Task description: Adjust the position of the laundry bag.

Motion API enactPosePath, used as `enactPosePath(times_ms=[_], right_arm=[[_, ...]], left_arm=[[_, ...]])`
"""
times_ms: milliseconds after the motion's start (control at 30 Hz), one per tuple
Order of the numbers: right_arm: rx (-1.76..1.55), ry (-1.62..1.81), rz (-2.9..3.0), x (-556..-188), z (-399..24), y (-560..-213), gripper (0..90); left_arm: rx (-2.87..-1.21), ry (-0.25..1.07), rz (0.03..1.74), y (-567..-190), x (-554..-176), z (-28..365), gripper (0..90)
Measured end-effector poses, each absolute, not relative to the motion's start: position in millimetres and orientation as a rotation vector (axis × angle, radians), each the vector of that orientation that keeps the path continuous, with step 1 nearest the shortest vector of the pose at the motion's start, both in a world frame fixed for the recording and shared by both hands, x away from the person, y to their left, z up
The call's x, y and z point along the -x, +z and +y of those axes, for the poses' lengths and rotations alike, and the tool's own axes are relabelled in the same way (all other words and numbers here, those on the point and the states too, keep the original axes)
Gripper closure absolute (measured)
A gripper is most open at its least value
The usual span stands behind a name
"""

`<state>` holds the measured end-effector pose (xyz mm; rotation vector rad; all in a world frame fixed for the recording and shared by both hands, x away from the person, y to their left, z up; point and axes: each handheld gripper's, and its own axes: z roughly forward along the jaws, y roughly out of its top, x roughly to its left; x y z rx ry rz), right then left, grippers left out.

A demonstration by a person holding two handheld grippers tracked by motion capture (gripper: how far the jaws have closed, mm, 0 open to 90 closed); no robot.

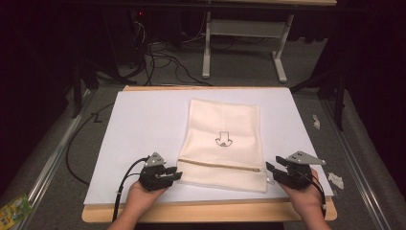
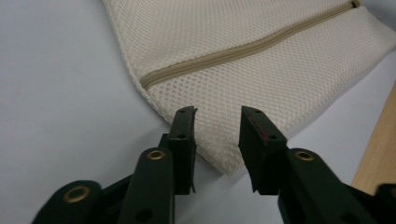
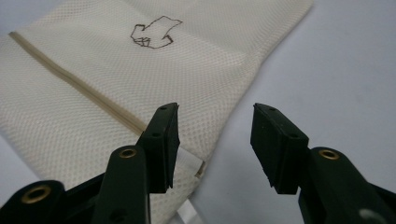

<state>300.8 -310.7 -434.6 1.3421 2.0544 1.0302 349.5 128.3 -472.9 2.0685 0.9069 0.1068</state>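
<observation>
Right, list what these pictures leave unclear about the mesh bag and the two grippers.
- Bag contents: the mesh is opaque in all views, so whether anything is inside stays unknown.
- Drawing: too small in the high view, cut short by tilt in the right gripper view.
- Left gripper: its jaws straddle the bag's corner; whether the pads touch it cannot be told.
- Right gripper: zipper end lies behind one jaw.

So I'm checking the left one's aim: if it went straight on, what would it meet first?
Probably the near corner of the mesh bag; the left gripper has its open fingers either side of that corner already.
</observation>
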Motion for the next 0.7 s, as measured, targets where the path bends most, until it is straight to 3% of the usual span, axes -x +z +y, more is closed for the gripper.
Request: enactPosePath(times_ms=[100,233,433,600,700], right_arm=[[-1.331,0.997,2.096,-299.7,-309.6,-443.2,53.5],[-1.352,0.967,2.119,-302.3,-313.0,-450.7,54.0],[-1.398,0.969,2.111,-300.2,-325.6,-453.5,55.7],[-1.397,0.995,2.121,-300.1,-326.9,-453.6,57.7],[-1.397,0.999,2.146,-301.5,-323.1,-456.0,59.8]], left_arm=[[-2.113,0.107,0.932,-476.5,-349.2,121.9,83.9],[-2.138,0.117,0.916,-475.7,-347.3,118.6,90.0],[-2.221,0.033,0.810,-471.6,-321.7,119.8,90.0],[-2.213,0.072,0.802,-469.8,-310.9,119.4,89.1],[-2.156,0.118,0.802,-468.0,-314.2,122.5,69.2]])
